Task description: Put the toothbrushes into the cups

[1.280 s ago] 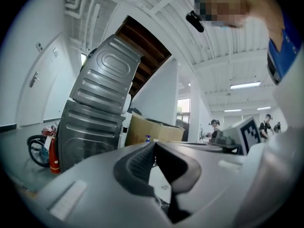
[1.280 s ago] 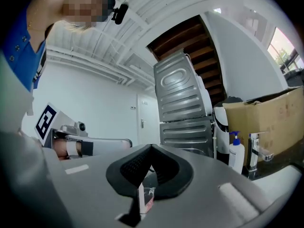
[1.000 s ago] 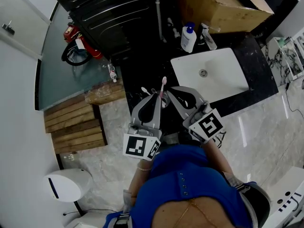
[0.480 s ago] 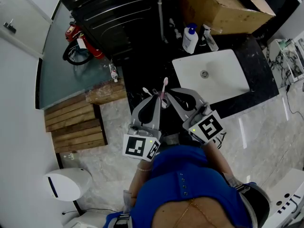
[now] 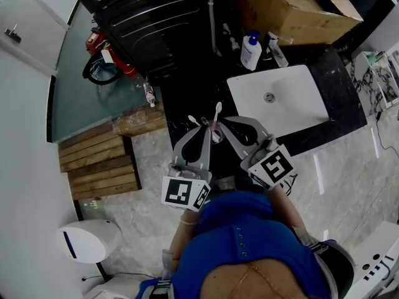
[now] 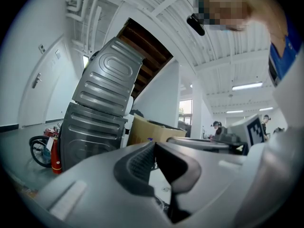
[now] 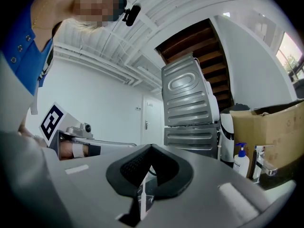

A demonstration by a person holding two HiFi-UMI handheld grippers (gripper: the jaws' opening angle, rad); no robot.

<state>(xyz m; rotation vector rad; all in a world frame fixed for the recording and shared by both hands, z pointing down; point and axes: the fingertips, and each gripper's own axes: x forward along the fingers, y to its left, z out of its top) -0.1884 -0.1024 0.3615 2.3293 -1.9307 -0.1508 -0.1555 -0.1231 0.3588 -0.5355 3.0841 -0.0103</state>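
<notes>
In the head view a pink toothbrush (image 5: 216,113) stands upright between the tips of both grippers at the front of the black counter (image 5: 187,98). A white toothbrush head (image 5: 191,119) shows just to its left. My left gripper (image 5: 204,126) and right gripper (image 5: 225,119) point at them side by side, jaws closed tip to tip. In the right gripper view, a white toothbrush handle (image 7: 140,196) stands in a clear cup (image 7: 151,199), seen through the gap below the shut right gripper (image 7: 151,147). The left gripper (image 6: 154,144) is shut, with nothing between its pads.
A white sink (image 5: 277,98) lies to the right, with a soap bottle (image 5: 250,50) and a faucet (image 7: 260,163) behind it. A cardboard box (image 5: 293,8) and dark stacked machines (image 5: 149,17) stand at the back. Wooden pallets (image 5: 100,161) lie on the floor at left.
</notes>
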